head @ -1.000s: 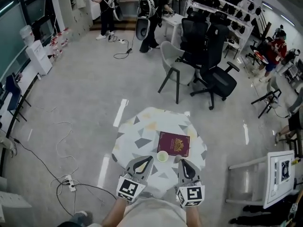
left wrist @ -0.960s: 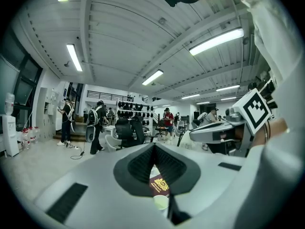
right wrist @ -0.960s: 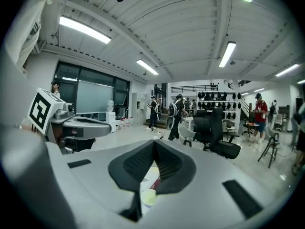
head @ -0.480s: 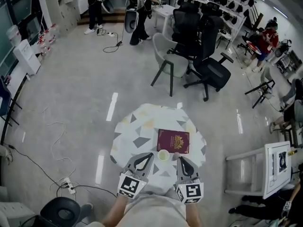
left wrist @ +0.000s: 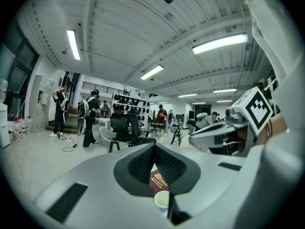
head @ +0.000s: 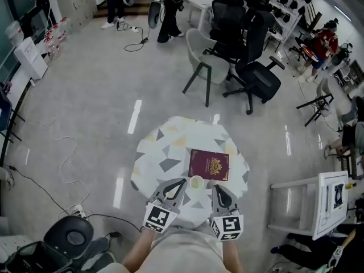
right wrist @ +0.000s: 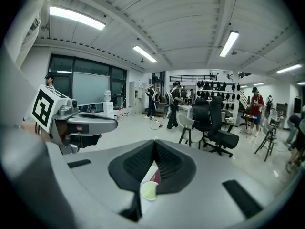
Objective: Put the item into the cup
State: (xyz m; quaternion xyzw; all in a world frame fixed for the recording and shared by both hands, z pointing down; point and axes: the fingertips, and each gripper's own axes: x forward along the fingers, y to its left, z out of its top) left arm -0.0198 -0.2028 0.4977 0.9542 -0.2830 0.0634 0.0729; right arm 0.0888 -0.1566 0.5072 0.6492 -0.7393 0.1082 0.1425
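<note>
Glossy grey flooring runs through a wide office room, and a small round table (head: 165, 147) with a white top scattered with grey and yellow triangles stands at the near end. Over its near edge the left tool (head: 182, 181) has its two dark ribbed jaws pressed together at the tips, with nothing gripped between them; the left gripper view shows only the table's things through the gap behind the tips. The right tool (head: 214, 187) is likewise pressed together and empty. Each carries a cube with black-and-white square markers, left (head: 157, 218) and right (head: 227, 227), nearest the person.

Between the two tools' tips a small white paper cup (head: 196, 182) with a pale green inside stands upright on the table. Just beyond it lies a flat maroon booklet (head: 209, 165) with a gold emblem on its cover; whether cup and booklet touch cannot be told.

Past the table stand a grey shell chair (head: 206, 67) and black office chairs (head: 256, 75). A white cabinet (head: 333, 201) is to the right, a black round stool (head: 68, 236) to the near left, and cables (head: 62, 158) trail over the floor.
</note>
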